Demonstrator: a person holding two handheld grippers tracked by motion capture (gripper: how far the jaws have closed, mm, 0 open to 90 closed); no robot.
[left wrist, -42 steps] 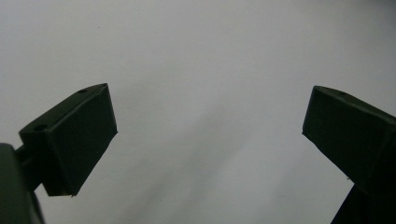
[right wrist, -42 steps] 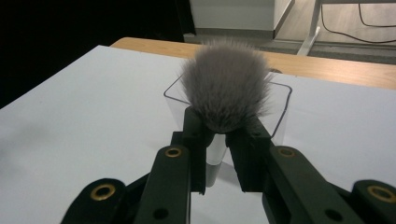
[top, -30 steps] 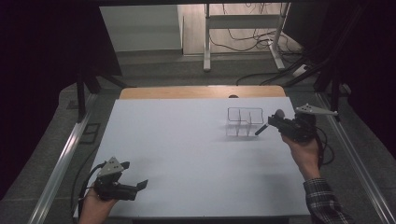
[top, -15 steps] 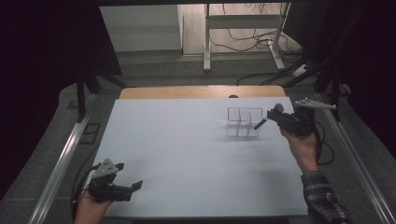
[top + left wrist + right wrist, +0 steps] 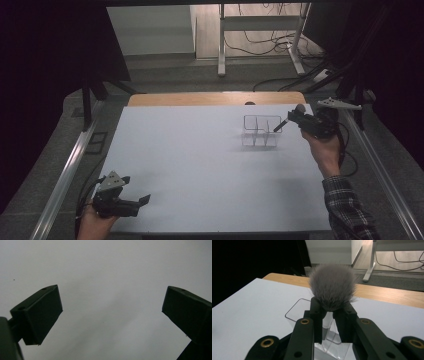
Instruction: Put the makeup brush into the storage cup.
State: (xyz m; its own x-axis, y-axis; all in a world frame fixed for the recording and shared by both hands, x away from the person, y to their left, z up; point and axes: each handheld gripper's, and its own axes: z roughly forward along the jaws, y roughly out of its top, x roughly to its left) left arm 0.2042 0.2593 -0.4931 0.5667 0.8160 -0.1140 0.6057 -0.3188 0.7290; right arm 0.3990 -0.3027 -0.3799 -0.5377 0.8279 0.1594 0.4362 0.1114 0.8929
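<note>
Right hand [image 5: 325,150] raised brush [image 5: 332,287] over organizer [image 5: 260,131]

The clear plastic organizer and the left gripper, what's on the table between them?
Nothing. In the high view only bare white table lies between the clear plastic organizer and the open left gripper.

Pretty dim room, brightest at 12 o'clock in the high view; the white bench [image 5: 200,165] glows softly, sides go black, and the left gripper view looks blurry.
</note>
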